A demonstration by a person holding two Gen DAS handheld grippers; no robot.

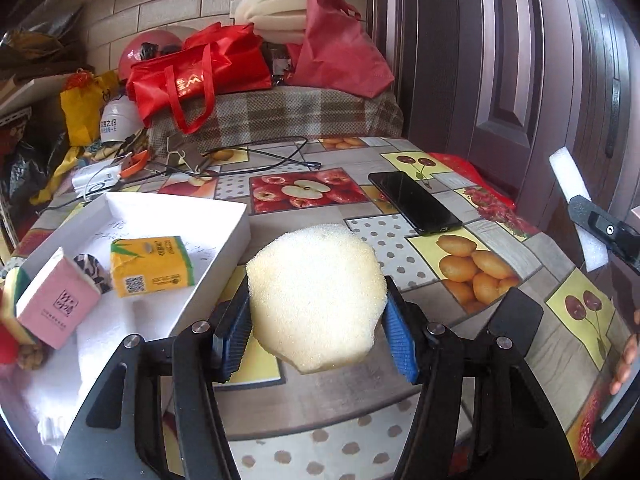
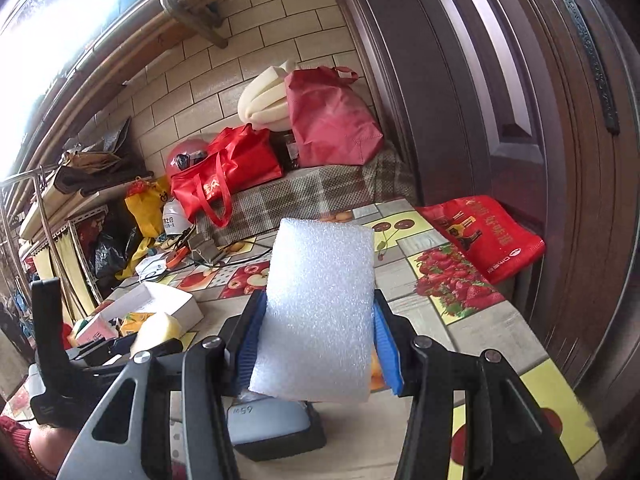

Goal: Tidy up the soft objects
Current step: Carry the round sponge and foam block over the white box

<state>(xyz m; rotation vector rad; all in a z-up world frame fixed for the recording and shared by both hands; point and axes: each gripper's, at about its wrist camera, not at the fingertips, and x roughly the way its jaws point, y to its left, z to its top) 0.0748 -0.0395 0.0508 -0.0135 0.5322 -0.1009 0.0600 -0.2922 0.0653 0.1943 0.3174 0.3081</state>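
My left gripper [image 1: 316,328] is shut on a pale yellow sponge [image 1: 316,296] and holds it above the table, just right of a white tray [image 1: 224,248]. The tray holds a pink tissue pack [image 1: 56,304], a yellow tissue pack [image 1: 152,266] and a small zebra-patterned item [image 1: 91,265]. My right gripper [image 2: 316,344] is shut on a white foam block [image 2: 320,312], held up over the table. That foam block also shows at the right edge of the left wrist view [image 1: 576,204]. The sponge and left gripper show at the lower left of the right wrist view [image 2: 158,330].
A black phone [image 1: 414,202] lies on the fruit-patterned tablecloth [image 1: 440,288]. Cables [image 1: 256,156] and small tools lie at the table's far side. Red bags [image 1: 200,76] and foam rolls [image 1: 272,8] sit on a plaid bench behind. A dark door [image 2: 500,100] stands at the right.
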